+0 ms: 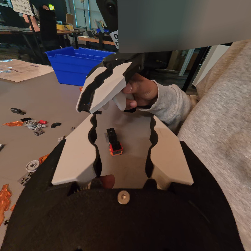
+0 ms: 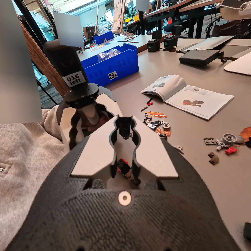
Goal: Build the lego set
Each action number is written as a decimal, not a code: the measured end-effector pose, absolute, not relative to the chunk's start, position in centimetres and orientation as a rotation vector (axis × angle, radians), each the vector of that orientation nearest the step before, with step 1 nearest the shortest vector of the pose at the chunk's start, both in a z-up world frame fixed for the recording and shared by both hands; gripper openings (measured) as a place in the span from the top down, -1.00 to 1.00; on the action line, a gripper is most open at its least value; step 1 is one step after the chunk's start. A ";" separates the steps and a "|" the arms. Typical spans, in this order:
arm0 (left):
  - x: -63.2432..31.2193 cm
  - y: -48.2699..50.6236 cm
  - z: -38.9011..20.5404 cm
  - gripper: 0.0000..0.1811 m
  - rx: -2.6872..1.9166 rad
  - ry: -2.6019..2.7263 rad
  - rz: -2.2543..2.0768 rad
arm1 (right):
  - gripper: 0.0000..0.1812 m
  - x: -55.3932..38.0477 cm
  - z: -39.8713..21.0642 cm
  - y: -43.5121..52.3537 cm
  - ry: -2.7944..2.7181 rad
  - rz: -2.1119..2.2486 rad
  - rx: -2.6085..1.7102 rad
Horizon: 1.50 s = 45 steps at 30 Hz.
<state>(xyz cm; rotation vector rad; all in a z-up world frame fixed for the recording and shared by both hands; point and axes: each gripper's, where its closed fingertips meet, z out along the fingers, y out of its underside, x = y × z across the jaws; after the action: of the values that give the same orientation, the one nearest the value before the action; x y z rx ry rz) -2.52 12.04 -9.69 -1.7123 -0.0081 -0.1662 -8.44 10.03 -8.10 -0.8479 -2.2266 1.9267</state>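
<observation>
The left gripper (image 1: 122, 119) hangs above the grey table (image 1: 40, 97) with its two white fingers spread wide and nothing between them. Through that gap a partly built lego model (image 1: 114, 142), a black bar on a red, orange and grey base, stands on the table, clear of both fingers. The right gripper (image 2: 124, 120) has its fingers drawn nearly together at the tips and pinches a small black lego piece (image 2: 125, 127) there; in the left wrist view the same gripper (image 1: 86, 110) tilts down toward the table just beyond the left fingertips, held by a hand (image 1: 139, 92) in a pale grey sleeve (image 1: 172, 100), with a sliver of the black piece showing under its tips. In the right wrist view the model shows low between the right fingers, near their roots. Loose parts lie scattered on the table beside the grippers: grey wheels (image 2: 229, 138), a translucent orange flame piece (image 2: 156, 114), a red piece (image 2: 230, 150) and a dark curved piece (image 2: 213, 158). An open instruction booklet (image 2: 190, 97) lies farther out on the table, and a blue plastic bin (image 2: 112, 65) holding a clear bag stands beyond it.
</observation>
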 end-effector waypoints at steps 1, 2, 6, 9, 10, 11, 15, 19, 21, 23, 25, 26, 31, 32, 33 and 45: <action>-2.4 12.1 -9.7 0.13 -1.713 -0.003 -0.166 | 0.84 -8.5 -8.1 10.0 -2.222 1.929 -0.849; -2.2 12.1 -9.7 0.13 -1.715 0.008 -0.171 | 0.84 -8.5 -8.0 10.0 -2.218 1.933 -0.850; -1.8 12.2 -9.7 0.13 -1.718 0.024 -0.180 | 0.84 -8.5 -8.1 10.2 -2.227 1.922 -0.856; -1.8 12.1 -9.6 0.16 -1.707 0.017 -0.191 | 0.84 -8.4 -8.1 11.7 -2.231 1.863 -0.868; -1.9 12.0 -9.6 0.17 -1.706 0.015 -0.199 | 0.84 -8.2 -8.2 12.3 -2.239 1.838 -0.868; -1.9 12.0 -9.6 0.18 -1.706 0.009 -0.201 | 0.84 -7.8 -8.4 12.9 -2.258 1.813 -0.860; -2.8 11.9 -9.7 0.21 -1.716 -0.029 -0.160 | 0.84 -4.4 -10.5 15.0 -2.476 1.605 -0.737; -3.4 11.8 -9.8 0.22 -1.715 -0.050 -0.127 | 0.84 -0.8 -15.2 16.2 -2.760 1.254 -0.693; -3.4 11.8 -9.8 0.22 -1.718 -0.053 -0.128 | 0.84 0.1 -17.4 16.5 -2.836 1.095 -0.668; -3.5 11.9 -9.9 0.22 -1.722 -0.056 -0.127 | 0.84 0.3 -18.7 16.4 -2.851 1.007 -0.611; -3.5 11.9 -9.9 0.23 -1.724 -0.058 -0.119 | 0.84 0.2 -18.4 15.9 -2.817 1.036 -0.562; -3.5 11.9 -9.9 0.23 -1.725 -0.058 -0.115 | 0.83 0.1 -18.3 15.8 -2.809 1.035 -0.557; -3.6 11.9 -9.9 0.24 -1.727 -0.057 -0.107 | 0.54 -0.3 -18.5 16.3 -2.771 1.027 -0.589; -3.6 11.9 -9.9 0.24 -1.727 -0.058 -0.108 | 0.54 -0.2 -18.4 16.4 -2.762 1.036 -0.597; -3.6 11.9 -9.9 0.24 -1.725 -0.059 -0.110 | 0.55 -0.1 -18.3 16.5 -2.756 1.052 -0.604; -3.0 12.0 -9.9 0.29 -1.736 -0.008 -0.091 | 0.77 -0.1 -18.3 16.5 -2.761 1.231 -0.566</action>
<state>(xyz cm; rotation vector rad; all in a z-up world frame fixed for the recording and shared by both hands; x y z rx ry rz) -2.96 12.02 -9.93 -1.7358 -0.0082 -0.0914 -0.10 16.46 -18.31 -0.5656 -2.7613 1.2307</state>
